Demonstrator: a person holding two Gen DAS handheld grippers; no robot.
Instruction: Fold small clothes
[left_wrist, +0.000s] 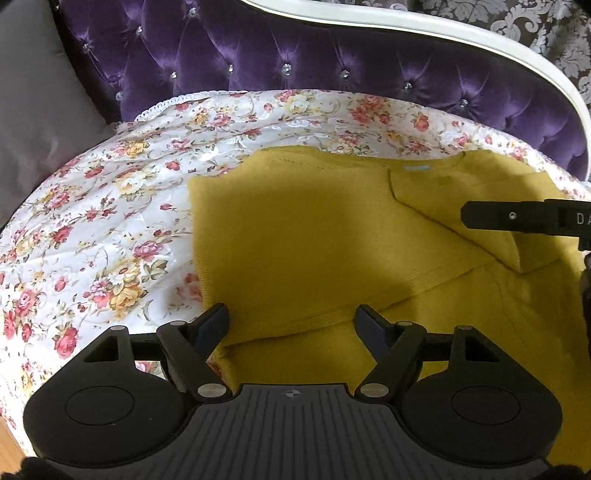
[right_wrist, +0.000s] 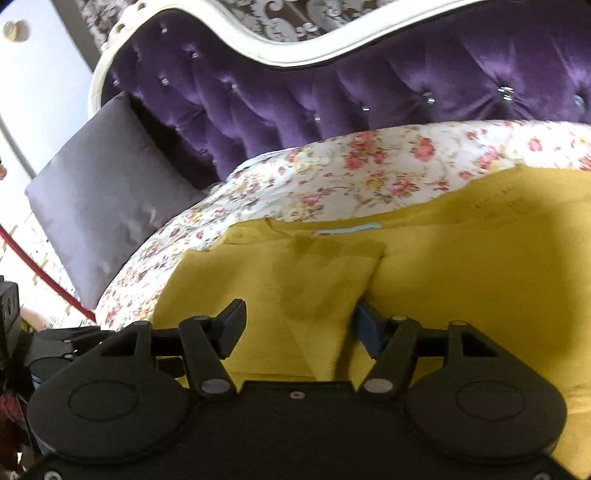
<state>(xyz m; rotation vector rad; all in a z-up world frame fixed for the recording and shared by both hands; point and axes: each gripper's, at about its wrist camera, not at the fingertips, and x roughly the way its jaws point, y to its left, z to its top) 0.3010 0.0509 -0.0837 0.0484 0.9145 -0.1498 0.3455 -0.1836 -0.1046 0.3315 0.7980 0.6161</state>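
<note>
A mustard-yellow knit sweater (left_wrist: 314, 240) lies on the floral bedspread (left_wrist: 92, 221), its sleeves folded in across the body; a pale neck label (left_wrist: 417, 168) shows at the top. My left gripper (left_wrist: 291, 317) is open just above the sweater's near folded edge, holding nothing. My right gripper's finger (left_wrist: 517, 218) reaches in from the right over the folded sleeve. In the right wrist view the right gripper (right_wrist: 299, 317) is open, with the folded sleeve (right_wrist: 325, 288) of the sweater (right_wrist: 461, 277) lying between its fingers, one pad partly hidden by the cloth.
A purple tufted headboard (left_wrist: 314, 66) with a white frame stands behind the bed. A grey cushion (right_wrist: 107, 192) leans at the bed's left end; it also shows in the left wrist view (left_wrist: 37, 129). The bedspread (right_wrist: 369, 173) stretches left of and behind the sweater.
</note>
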